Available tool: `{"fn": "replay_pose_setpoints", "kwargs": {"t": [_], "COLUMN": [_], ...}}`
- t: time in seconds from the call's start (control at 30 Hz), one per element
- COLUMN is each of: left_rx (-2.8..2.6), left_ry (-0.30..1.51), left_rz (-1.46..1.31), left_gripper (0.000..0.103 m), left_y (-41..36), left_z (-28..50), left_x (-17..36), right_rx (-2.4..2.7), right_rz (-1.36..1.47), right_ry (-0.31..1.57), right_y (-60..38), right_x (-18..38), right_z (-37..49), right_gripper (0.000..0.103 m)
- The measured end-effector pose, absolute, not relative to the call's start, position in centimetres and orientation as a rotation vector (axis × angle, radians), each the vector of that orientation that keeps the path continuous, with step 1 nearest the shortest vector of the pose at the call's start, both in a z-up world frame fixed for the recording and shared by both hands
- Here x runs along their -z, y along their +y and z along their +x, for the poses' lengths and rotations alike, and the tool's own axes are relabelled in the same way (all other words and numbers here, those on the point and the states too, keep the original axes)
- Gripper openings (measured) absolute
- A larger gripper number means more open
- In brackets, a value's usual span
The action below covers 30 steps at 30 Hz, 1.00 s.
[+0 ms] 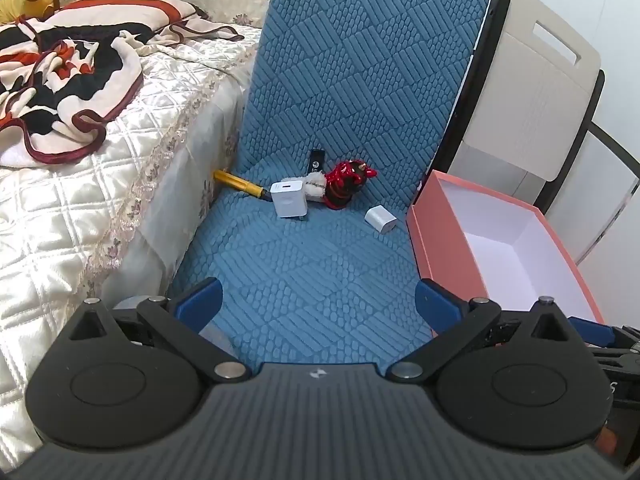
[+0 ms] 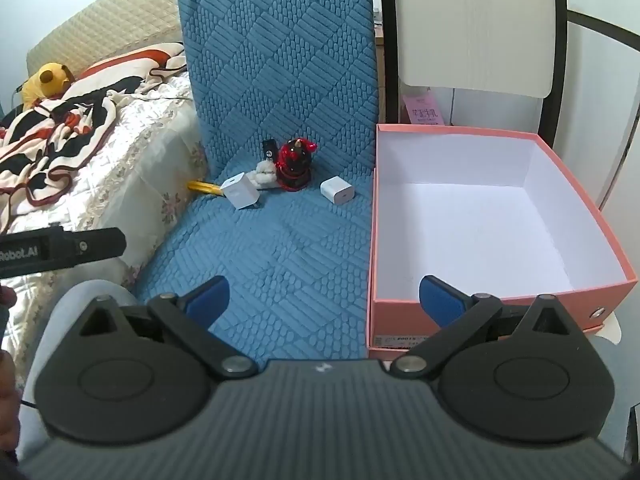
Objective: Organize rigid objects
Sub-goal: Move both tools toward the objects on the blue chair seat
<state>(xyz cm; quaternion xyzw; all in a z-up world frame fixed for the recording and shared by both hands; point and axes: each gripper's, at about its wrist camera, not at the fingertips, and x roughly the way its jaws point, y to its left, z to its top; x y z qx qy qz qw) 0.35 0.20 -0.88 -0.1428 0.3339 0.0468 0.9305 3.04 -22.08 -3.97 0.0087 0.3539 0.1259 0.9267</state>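
On the blue quilted chair seat [image 1: 312, 280] lie a large white charger cube [image 1: 289, 200], a small white charger cube [image 1: 381, 219], a red and black figurine [image 1: 345, 185] with a white fuzzy piece, a black stick [image 1: 316, 162] and a yellow pen [image 1: 239, 184]. They also show in the right wrist view: large cube [image 2: 241, 193], small cube [image 2: 338, 190], figurine [image 2: 295, 167]. An open pink box [image 2: 472, 304], white inside and holding nothing, stands right of the seat. My left gripper [image 1: 318, 302] and right gripper [image 2: 324, 300] are open and hold nothing, well short of the objects.
A bed with a cream quilted cover [image 1: 80, 184], a patterned blanket [image 1: 60, 80] and a yellow plush toy [image 1: 28, 0] lies to the left. A white folding chair back [image 2: 476, 28] stands behind the box. The left gripper's body [image 2: 60, 250] shows at the left.
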Motion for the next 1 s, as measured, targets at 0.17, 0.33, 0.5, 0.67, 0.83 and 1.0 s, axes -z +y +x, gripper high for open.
{"fn": "replay_pose_setpoints", "kwargs": {"t": [0.17,0.33,0.5,0.67,0.83,1.0], "left_rx": [-0.098,-0.100,-0.102,-0.100,-0.099,-0.099], "left_ry": [0.684,0.683,0.685,0.689,0.698,0.699], "left_rz": [-0.292,-0.295,-0.298,-0.298,-0.299,-0.294], "left_gripper": [0.103,0.103,0.103,0.103,0.103,0.103], "left_y": [0.23,0.28,0.23,0.19,0.22,0.18], "left_z": [0.23,0.11,0.20,0.38,0.57,0.68], "left_x": [1.03,1.08,1.03,1.22,1.44,1.50], "right_rx": [-0.253,-0.253,-0.258,-0.255,-0.250,-0.252], "right_rz": [0.016,0.013,0.015,0.014,0.016,0.020], "right_ry": [0.732,0.737,0.745,0.748,0.754,0.761], "right_y": [-22.13,-22.06,-21.83,-21.80,-21.89,-21.93], "right_x": [3.88,3.89,3.88,3.95,4.03,4.14], "right_z": [3.07,3.06,3.04,3.05,3.16,3.09], "right_gripper": [0.103,0.103,0.103,0.103,0.103,0.103]}}
